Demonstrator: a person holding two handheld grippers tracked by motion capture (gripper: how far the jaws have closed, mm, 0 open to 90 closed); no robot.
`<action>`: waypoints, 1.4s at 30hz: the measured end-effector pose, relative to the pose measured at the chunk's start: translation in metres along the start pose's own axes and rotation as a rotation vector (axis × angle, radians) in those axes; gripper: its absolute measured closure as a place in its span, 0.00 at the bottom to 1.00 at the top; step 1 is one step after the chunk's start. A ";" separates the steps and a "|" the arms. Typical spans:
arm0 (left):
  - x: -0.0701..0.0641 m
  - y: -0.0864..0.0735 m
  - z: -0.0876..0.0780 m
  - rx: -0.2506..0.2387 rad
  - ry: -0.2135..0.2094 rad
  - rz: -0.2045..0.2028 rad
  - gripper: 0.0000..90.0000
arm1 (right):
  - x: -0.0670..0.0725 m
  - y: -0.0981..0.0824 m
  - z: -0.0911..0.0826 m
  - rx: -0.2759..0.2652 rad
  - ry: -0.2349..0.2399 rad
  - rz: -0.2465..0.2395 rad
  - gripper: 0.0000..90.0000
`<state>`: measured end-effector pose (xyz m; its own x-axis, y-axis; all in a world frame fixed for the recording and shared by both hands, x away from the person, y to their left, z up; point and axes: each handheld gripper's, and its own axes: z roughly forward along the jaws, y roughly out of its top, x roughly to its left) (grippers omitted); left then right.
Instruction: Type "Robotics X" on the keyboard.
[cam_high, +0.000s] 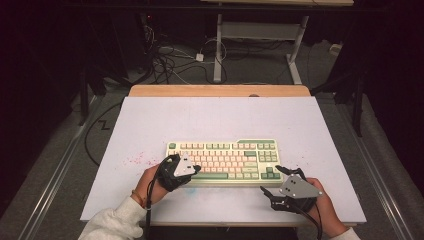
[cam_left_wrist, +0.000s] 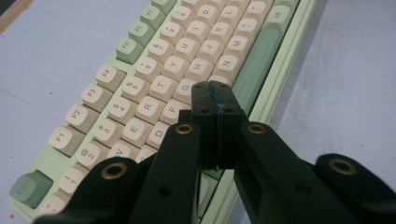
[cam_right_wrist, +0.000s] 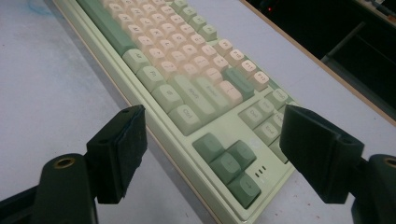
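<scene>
1. The keyboard (cam_high: 222, 161) lies flat near the middle of the white table (cam_high: 150, 120), its long edge parallel to the person's side; its keys are cream and green.
2. The left gripper (cam_left_wrist: 215, 95) is clenched, jaws pressed together with nothing between them; its tip hangs over the bottom letter row just beside the space bar (cam_left_wrist: 257, 65), apparently poised to press a key.
3. The right gripper (cam_right_wrist: 212, 154) stands released, jaws wide apart and empty; it waits off the keyboard's near right corner, close to the arrow keys (cam_right_wrist: 229, 163), touching nothing.
4. Risk: the closed tip is about as broad as a keycap, so a slightly off-centre push could depress two neighbouring keys; a slanted push could also slide the keyboard, since the right gripper does not brace it.
5. Risk: the trailing cable from the left gripper could drag on the table edge and pull the aim.
6. Hard to judge: whether the left tip already touches a key is unclear from the left gripper view, as the jaws cover the contact point; legends on the far keys are too blurred to read; faint red specks (cam_high: 137, 159) mark the table left of the keyboard.
</scene>
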<state>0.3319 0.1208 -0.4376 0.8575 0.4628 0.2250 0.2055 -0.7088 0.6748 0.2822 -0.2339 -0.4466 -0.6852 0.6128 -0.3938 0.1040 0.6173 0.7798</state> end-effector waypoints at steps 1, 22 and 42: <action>0.000 0.000 0.000 -0.001 0.001 -0.002 0.97 | 0.000 0.000 0.000 -0.001 0.000 0.001 0.27; 0.006 -0.008 -0.012 -0.050 0.091 -0.005 0.57 | -0.015 0.004 0.000 -0.010 0.026 0.099 0.52; -0.001 -0.035 -0.023 -0.100 0.226 -0.035 0.24 | -0.035 0.025 0.017 0.042 0.090 0.143 1.00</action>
<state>0.3131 0.1570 -0.4453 0.7214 0.6009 0.3441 0.1757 -0.6396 0.7484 0.3212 -0.2313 -0.4212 -0.7227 0.6504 -0.2340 0.2335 0.5483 0.8030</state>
